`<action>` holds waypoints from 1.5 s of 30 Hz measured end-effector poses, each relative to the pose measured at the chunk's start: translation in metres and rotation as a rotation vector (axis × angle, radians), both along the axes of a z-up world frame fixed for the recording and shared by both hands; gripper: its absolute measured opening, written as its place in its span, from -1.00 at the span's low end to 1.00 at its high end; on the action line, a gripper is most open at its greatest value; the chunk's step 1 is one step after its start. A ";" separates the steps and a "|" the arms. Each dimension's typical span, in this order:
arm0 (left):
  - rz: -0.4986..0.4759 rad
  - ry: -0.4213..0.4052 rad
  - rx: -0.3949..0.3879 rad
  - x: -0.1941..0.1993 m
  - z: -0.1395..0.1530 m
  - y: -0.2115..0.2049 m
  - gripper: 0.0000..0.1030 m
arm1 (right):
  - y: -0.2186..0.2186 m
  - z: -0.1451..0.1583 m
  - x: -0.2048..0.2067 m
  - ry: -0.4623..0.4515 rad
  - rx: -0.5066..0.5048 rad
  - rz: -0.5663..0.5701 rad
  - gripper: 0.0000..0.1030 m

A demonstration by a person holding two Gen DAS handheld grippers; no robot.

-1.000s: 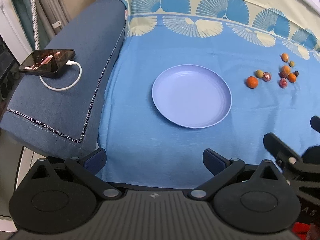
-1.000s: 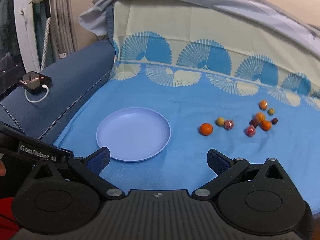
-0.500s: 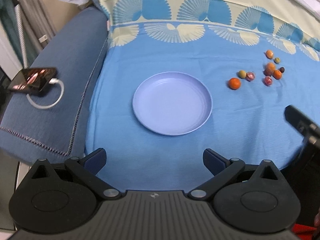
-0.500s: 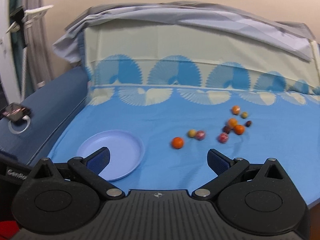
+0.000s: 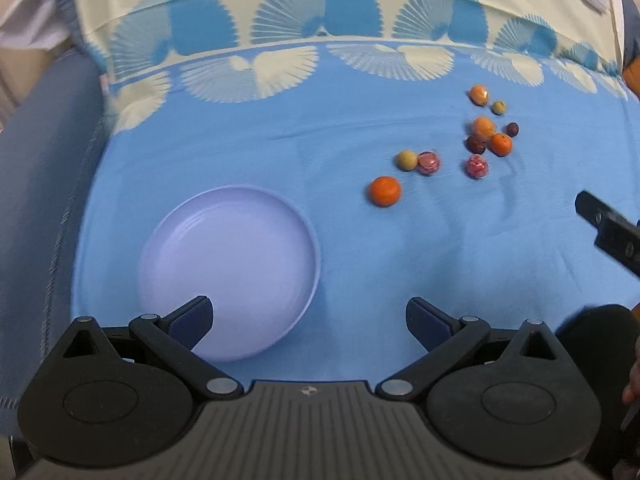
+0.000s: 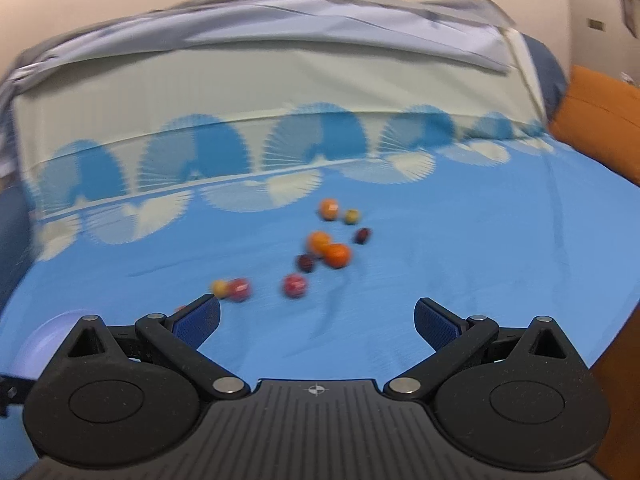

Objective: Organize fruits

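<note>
Both sets of fingers gape wide, holding nothing: left gripper over the bare plate, right gripper facing the fruits, all scattered on the cloth toward twelve o'clock. Nothing sorted yet.

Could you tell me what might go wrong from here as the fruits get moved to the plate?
The fruits are small, round and tightly clustered, so the open right gripper may knock neighbours rolling across the cloth. The plate is shallow, so dropped fruit could roll out.
</note>
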State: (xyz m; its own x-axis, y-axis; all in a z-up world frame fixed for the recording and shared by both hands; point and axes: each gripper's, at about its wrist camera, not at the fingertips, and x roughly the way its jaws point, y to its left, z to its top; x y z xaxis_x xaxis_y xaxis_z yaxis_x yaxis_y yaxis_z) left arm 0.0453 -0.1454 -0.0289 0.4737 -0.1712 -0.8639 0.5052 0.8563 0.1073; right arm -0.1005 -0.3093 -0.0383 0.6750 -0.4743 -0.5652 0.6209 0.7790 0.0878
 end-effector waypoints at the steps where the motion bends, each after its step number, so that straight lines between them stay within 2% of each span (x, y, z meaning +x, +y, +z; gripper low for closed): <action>1: -0.012 -0.001 0.005 0.007 -0.007 -0.009 0.99 | -0.011 -0.005 0.006 0.006 0.003 -0.020 0.99; 6: -0.039 0.021 0.051 0.046 -0.041 -0.048 0.99 | -0.059 -0.037 0.047 0.054 -0.001 -0.085 0.99; 11: -0.065 0.050 0.072 0.084 -0.075 -0.083 0.99 | -0.099 -0.070 0.098 0.107 0.041 -0.054 0.99; 18: -0.083 0.084 0.109 0.124 -0.122 -0.122 0.99 | -0.147 -0.115 0.167 0.211 0.002 0.024 0.99; 21: -0.088 0.124 0.108 0.135 -0.139 -0.128 1.00 | -0.158 -0.130 0.183 0.207 -0.003 0.092 0.99; 23: -0.093 0.132 0.080 0.138 -0.140 -0.127 1.00 | -0.162 -0.144 0.193 0.231 0.018 0.137 0.99; 26: -0.092 0.152 0.062 0.143 -0.140 -0.124 0.99 | -0.163 -0.151 0.188 0.165 0.006 0.121 0.99; 27: -0.096 0.153 0.054 0.142 -0.138 -0.123 0.82 | -0.162 -0.152 0.187 0.162 -0.001 0.123 0.99; 28: -0.113 0.149 0.033 0.140 -0.134 -0.123 0.41 | -0.162 -0.152 0.187 0.165 0.003 0.128 0.99; 29: -0.139 0.146 0.007 0.135 -0.128 -0.123 0.13 | -0.163 -0.152 0.187 0.173 0.009 0.134 0.80; 30: -0.170 0.145 -0.018 0.130 -0.122 -0.122 -0.39 | -0.162 -0.149 0.186 0.172 -0.004 0.118 0.55; 31: -0.190 0.140 -0.028 0.125 -0.117 -0.122 -0.38 | -0.160 -0.147 0.183 0.162 -0.027 0.104 -0.07; 32: -0.201 0.127 -0.036 0.120 -0.113 -0.122 -0.38 | -0.159 -0.143 0.180 0.149 -0.027 0.123 -0.28; 35: -0.232 0.087 -0.050 0.104 -0.099 -0.118 -0.38 | -0.156 -0.134 0.170 0.154 -0.043 0.068 -0.28; 38: -0.222 0.073 -0.081 0.090 -0.076 -0.103 -0.38 | -0.153 -0.120 0.151 0.151 -0.030 -0.019 -0.28; 41: -0.187 0.069 -0.102 0.079 -0.052 -0.083 -0.38 | -0.146 -0.095 0.120 0.094 -0.001 -0.071 -0.28; 45: -0.128 0.058 -0.078 0.055 -0.020 -0.049 -0.38 | -0.114 -0.058 0.077 0.042 0.011 -0.008 -0.28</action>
